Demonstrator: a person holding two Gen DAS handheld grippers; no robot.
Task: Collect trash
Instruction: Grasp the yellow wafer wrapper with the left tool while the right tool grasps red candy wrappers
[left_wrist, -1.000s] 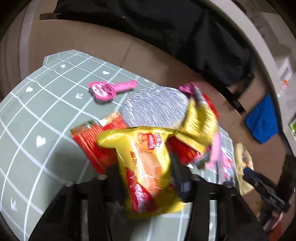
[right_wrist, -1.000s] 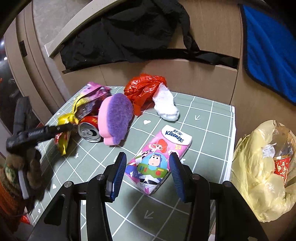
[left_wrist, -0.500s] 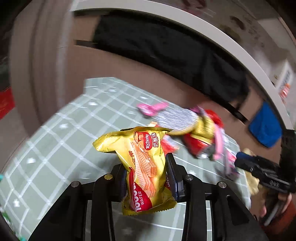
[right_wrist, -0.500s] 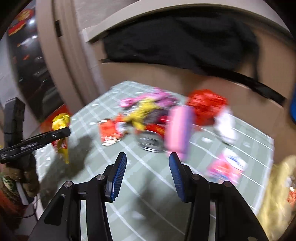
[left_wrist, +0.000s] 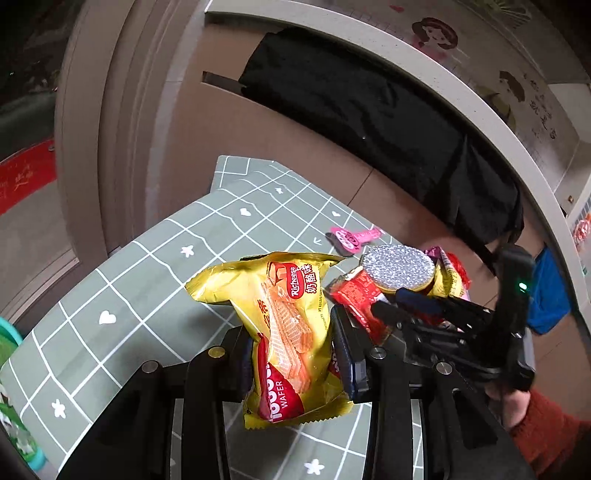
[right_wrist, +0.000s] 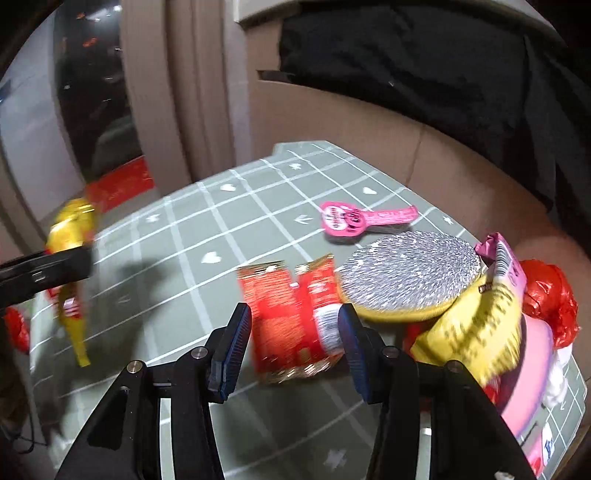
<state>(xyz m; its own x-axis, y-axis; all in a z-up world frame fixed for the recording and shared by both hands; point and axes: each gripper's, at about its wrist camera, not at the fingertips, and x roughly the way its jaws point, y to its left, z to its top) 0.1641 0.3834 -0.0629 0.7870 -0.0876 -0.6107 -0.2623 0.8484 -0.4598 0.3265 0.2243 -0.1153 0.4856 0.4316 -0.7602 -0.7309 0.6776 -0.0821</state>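
My left gripper (left_wrist: 291, 354) is shut on a yellow wafer bag (left_wrist: 284, 332) and holds it above the green checked table (left_wrist: 147, 280). The bag also shows at the left of the right wrist view (right_wrist: 72, 258). My right gripper (right_wrist: 295, 343) is open, its jaws on either side of a red wrapper (right_wrist: 291, 321) that lies on the table. In the left wrist view the right gripper (left_wrist: 406, 306) hovers over that red wrapper (left_wrist: 358, 299). Beside it lie a silver-topped yellow disc (right_wrist: 410, 273), a yellow wrapper (right_wrist: 480, 328) and a pink flat wrapper (right_wrist: 362, 218).
A red plastic bag (right_wrist: 546, 299), a pink object (right_wrist: 528, 391) and a white item lie at the table's right end. A black cloth (left_wrist: 369, 110) hangs over the brown board behind the table. A blue cloth (left_wrist: 546, 295) is at far right.
My left gripper has lifted the wafer bag back and away from the pile. My right gripper has swung left from the tissue pack and now straddles the red wrapper.
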